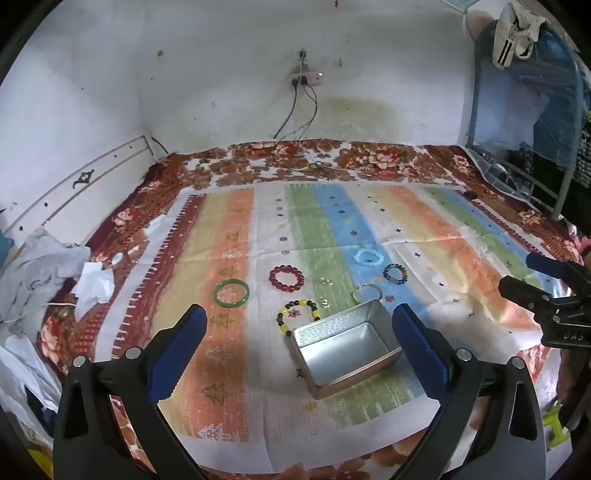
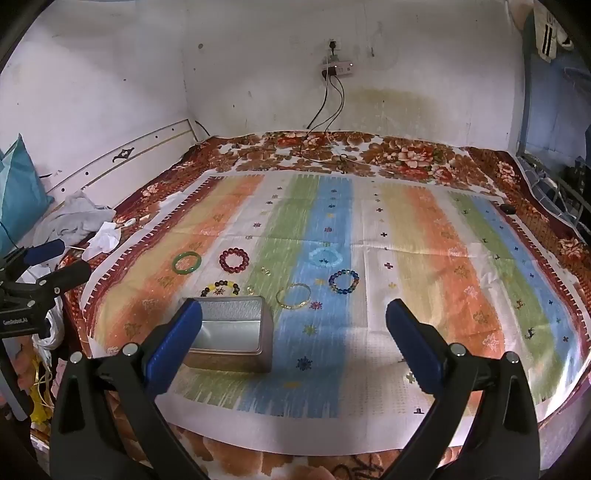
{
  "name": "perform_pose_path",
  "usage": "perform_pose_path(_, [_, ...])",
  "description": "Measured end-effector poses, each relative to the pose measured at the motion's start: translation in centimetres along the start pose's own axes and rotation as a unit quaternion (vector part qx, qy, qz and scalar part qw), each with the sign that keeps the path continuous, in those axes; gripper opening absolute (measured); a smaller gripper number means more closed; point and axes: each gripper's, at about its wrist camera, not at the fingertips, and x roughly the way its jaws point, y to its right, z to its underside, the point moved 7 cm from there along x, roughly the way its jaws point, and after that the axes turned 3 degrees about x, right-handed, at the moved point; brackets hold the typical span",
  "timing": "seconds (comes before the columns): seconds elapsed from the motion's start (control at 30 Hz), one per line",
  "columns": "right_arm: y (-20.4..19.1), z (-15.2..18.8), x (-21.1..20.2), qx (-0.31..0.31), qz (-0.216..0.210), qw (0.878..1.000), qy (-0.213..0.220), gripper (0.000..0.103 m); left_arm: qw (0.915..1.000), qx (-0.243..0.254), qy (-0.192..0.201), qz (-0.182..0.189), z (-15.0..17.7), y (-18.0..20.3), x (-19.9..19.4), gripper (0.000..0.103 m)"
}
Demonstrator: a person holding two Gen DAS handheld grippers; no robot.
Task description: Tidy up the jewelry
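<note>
Holding both my left gripper (image 1: pixel 299 345) and right gripper (image 2: pixel 293 334) open and empty, I should approach the gold bangle (image 2: pixel 293 295) ahead slowly, pinching only its rim.

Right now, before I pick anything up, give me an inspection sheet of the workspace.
Surface: striped cloth over a floral blanket on a bed.
Job's things: metal tin open, empty; green bangle, red bead bracelet, yellow-black bracelet, pale blue bracelet, dark blue bracelet, gold bangle, all on the cloth.
Clutter: grey cloth and crumpled paper at left.
Grippers: left tool open, holding nothing; right tool open, holding nothing.
Cables: two from the wall socket onto the blanket.
Surroundings: stained wall, hanging clothes.
</note>
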Motion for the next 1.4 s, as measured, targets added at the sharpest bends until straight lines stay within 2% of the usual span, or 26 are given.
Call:
perform_pose_path(0.17, [-0.2, 0.1, -0.2, -0.020, 0.025, 0.999, 0.013, 0.099, 0.9999, -0.010, 0.006, -0.004, -0.2, 0.1, -0.5, 0.098])
perform_pose_path(0.27, [-0.3, 0.1, -0.1, -0.020, 0.021, 1.000, 0.009, 0.099, 1.0000, -0.009, 0.003, 0.000, 0.7, 0.3, 0.3, 0.098])
perform_pose_path(0.43, [-0.4, 0.1, 0.0, -0.018, 0.008, 1.000, 0.003, 0.099, 0.9999, -0.013, 0.000, 0.009, 0.0, -0.2, -0.1, 0.098])
perform_pose_path(0.83, [-0.4, -0.1, -0.2, -0.007, 0.001, 1.000, 0.002, 0.099, 0.9999, -0.001, 0.001, -0.014, 0.0, -0.8, -0.1, 0.098])
perform_pose_path(1.4, [-0.3, 0.0, -0.3, 0.000, -0.003, 1.000, -0.003, 0.099, 0.9997, 0.013, -0.002, -0.021, -0.2, -0.2, -0.1, 0.098])
